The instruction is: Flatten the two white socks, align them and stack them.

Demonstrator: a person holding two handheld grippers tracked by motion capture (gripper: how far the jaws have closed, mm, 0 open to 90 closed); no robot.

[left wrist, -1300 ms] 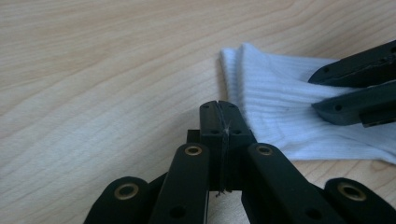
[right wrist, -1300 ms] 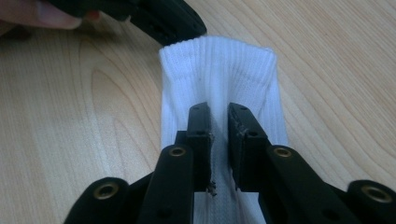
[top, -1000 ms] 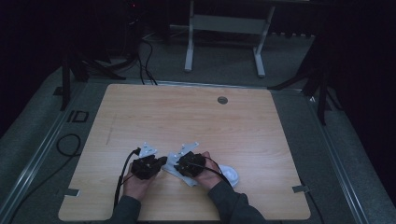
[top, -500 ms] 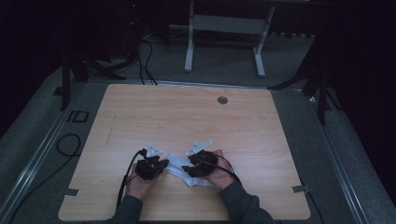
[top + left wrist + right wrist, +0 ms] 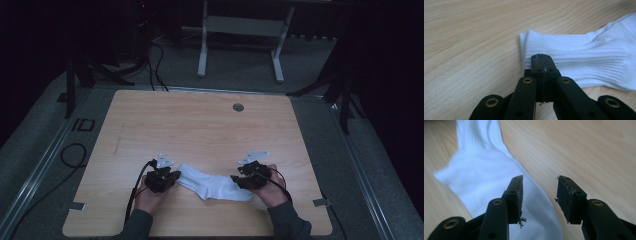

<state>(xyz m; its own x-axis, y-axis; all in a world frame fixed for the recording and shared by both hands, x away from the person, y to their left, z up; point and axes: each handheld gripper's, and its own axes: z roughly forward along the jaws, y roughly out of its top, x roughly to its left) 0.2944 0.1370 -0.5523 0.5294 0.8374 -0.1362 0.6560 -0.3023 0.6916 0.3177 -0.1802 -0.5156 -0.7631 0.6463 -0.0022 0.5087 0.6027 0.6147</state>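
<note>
- One white sock (image 5: 212, 184) lies flat at the table's (image 5: 200, 130) 6 o'clock edge, between your hands.
- Your left gripper (image 5: 541, 58) is pressed together at its ribbed cuff.
- Your right gripper (image 5: 539, 195) is spread over its toe end.

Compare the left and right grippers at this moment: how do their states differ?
The left gripper has its jaws shut at the ribbed cuff of the white sock; the right gripper has its jaws open, holding nothing, over the sock's other end. Both sit low at the wooden table.
</note>
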